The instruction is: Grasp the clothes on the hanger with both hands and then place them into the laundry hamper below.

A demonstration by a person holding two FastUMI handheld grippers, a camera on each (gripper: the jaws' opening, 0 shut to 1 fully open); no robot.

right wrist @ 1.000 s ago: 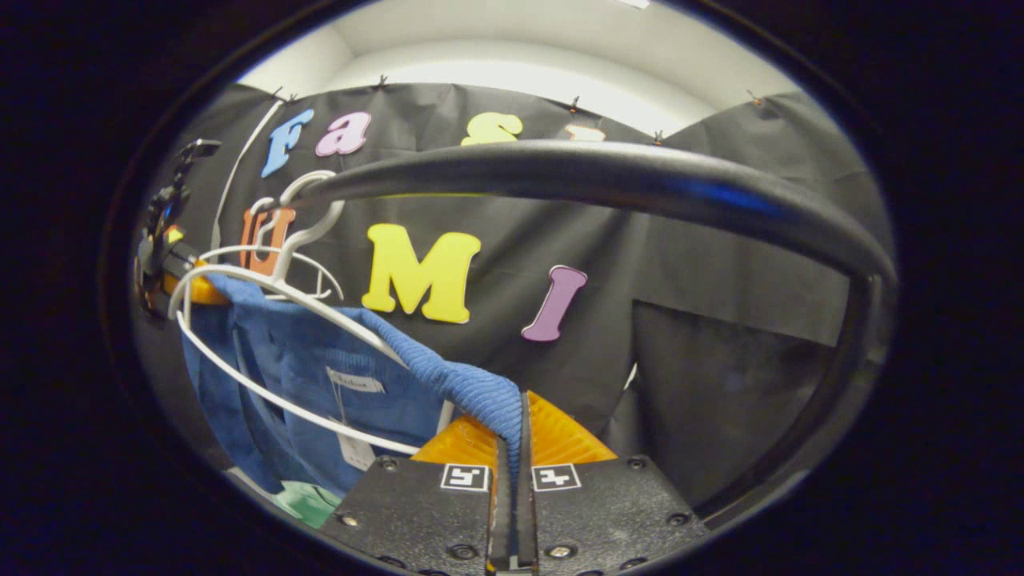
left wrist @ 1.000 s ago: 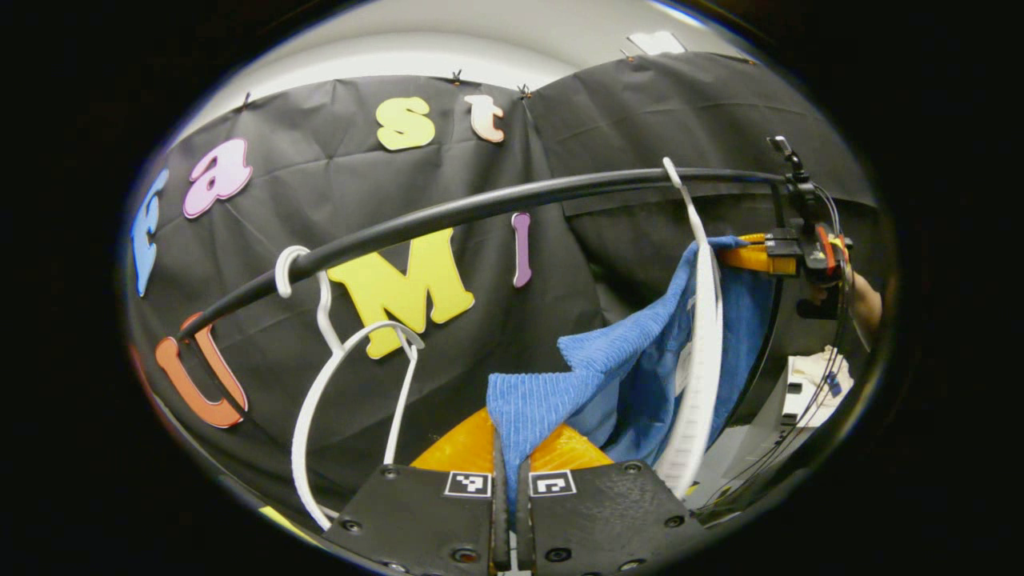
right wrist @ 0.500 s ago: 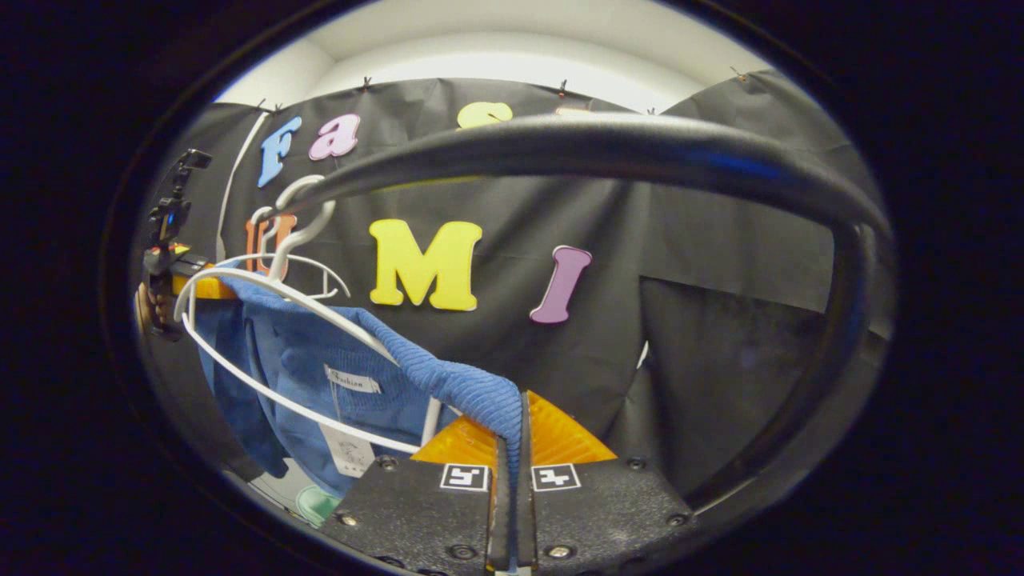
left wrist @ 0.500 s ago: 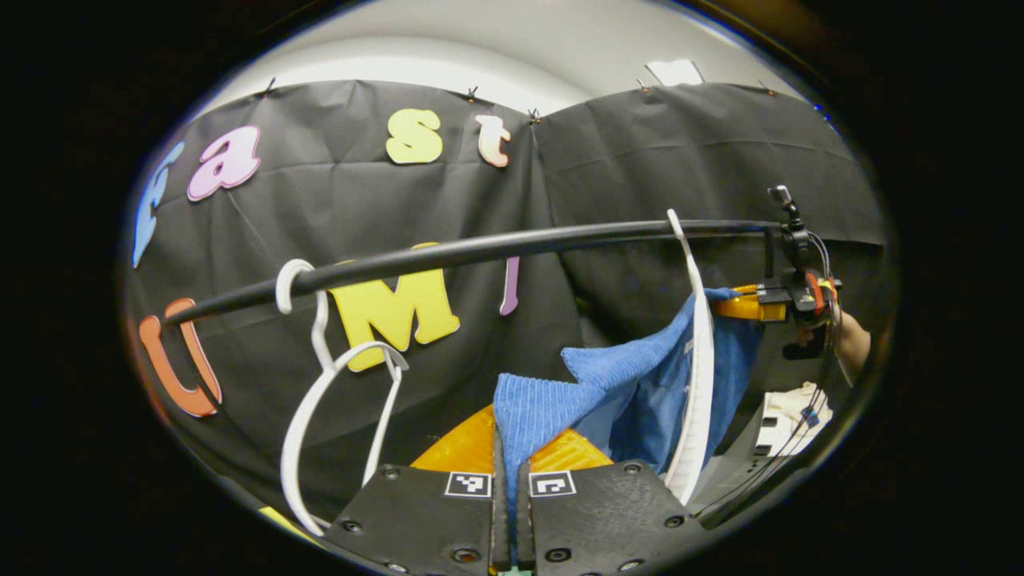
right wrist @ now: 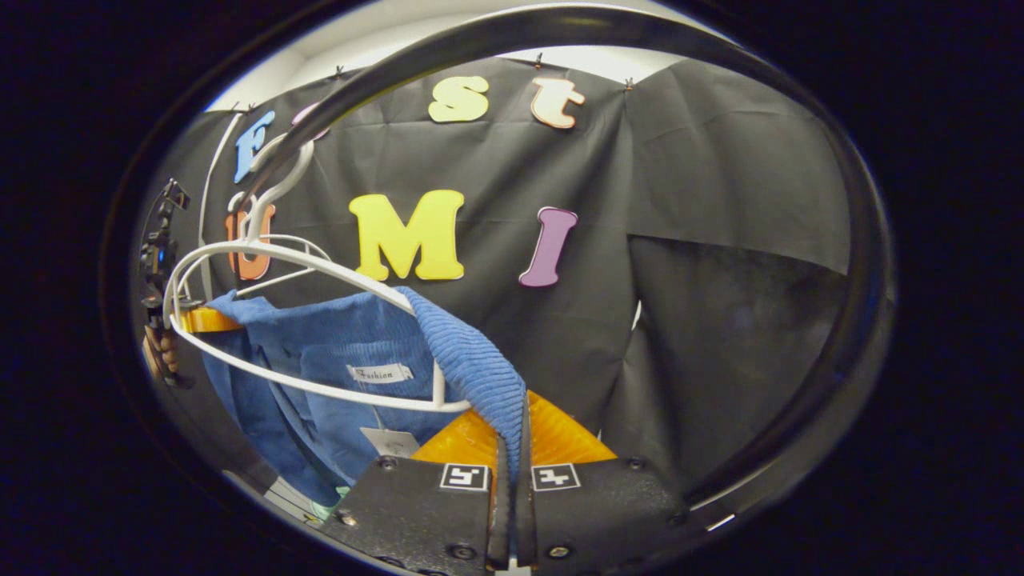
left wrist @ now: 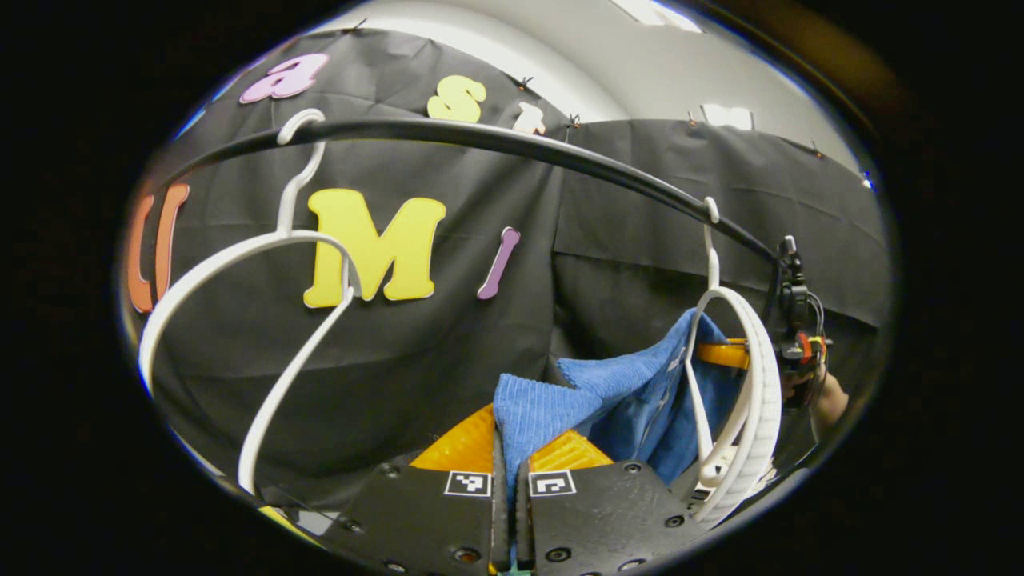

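A blue ribbed garment [left wrist: 608, 400] hangs between both grippers beside a white hanger [left wrist: 740, 416] hooked on the black rail [left wrist: 512, 144]. My left gripper [left wrist: 508, 472] is shut on one shoulder of the garment. In the left gripper view the right gripper [left wrist: 724, 354] grips the far shoulder, a hand behind it. In the right gripper view my right gripper [right wrist: 512, 472] is shut on the blue garment [right wrist: 352, 352], which droops below the white hanger [right wrist: 304, 264]. The left gripper [right wrist: 196, 320] holds the other end at far left.
An empty white hanger [left wrist: 264, 320] hangs on the rail to the left in the left gripper view. The rail [right wrist: 848, 264] curves down into a post on the right in the right gripper view. A bit of green [right wrist: 324, 512] shows low down.
Both grippers have dropped lower, so the rail and hangers now sit higher in both views. The garment has slid down off the top of its hanger with them.
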